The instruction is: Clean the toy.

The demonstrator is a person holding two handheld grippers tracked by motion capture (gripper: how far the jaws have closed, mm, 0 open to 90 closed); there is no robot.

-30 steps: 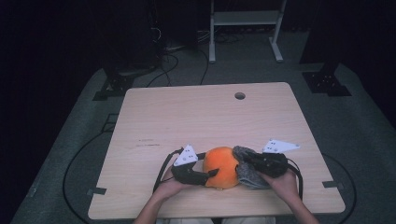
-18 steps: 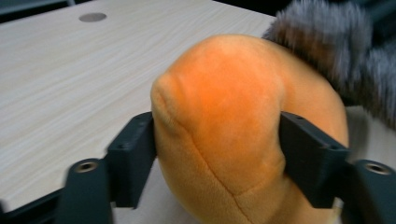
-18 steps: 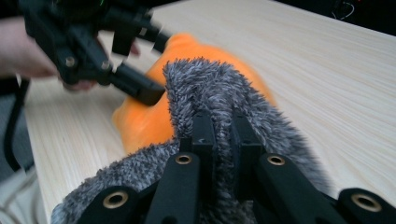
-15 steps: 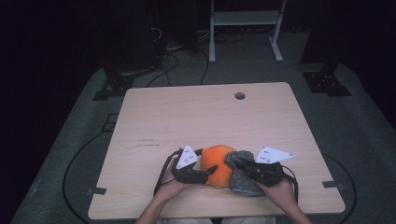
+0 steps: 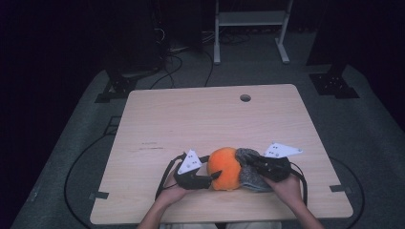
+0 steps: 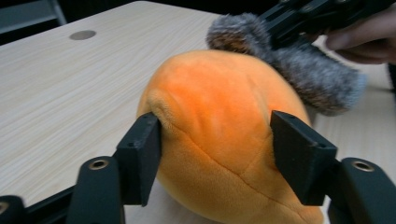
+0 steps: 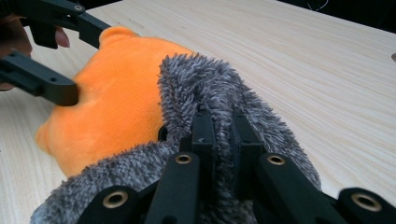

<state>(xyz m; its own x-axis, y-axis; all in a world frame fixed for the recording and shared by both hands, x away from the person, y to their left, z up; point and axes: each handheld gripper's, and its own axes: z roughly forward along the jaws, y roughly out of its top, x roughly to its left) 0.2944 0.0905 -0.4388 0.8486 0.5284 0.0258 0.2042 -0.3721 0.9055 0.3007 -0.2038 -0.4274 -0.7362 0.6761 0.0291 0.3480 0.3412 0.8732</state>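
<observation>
The orange plush toy (image 5: 225, 168) sat near the surface's (image 5: 205, 119) front edge. Its grey furry part (image 5: 249, 172) was pinched by the right hand-held gripper (image 7: 222, 140); the left hand-held gripper (image 6: 215, 140) had just been closing on the body. Probably stretching or turning the toy; next, a firm hold.

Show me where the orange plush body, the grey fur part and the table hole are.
orange plush body (image 6: 219, 116), left gripper view, its rounded top.
grey fur part (image 7: 205, 88), right gripper view, its upper fringe.
table hole (image 5: 245, 98), high view, its middle.
</observation>
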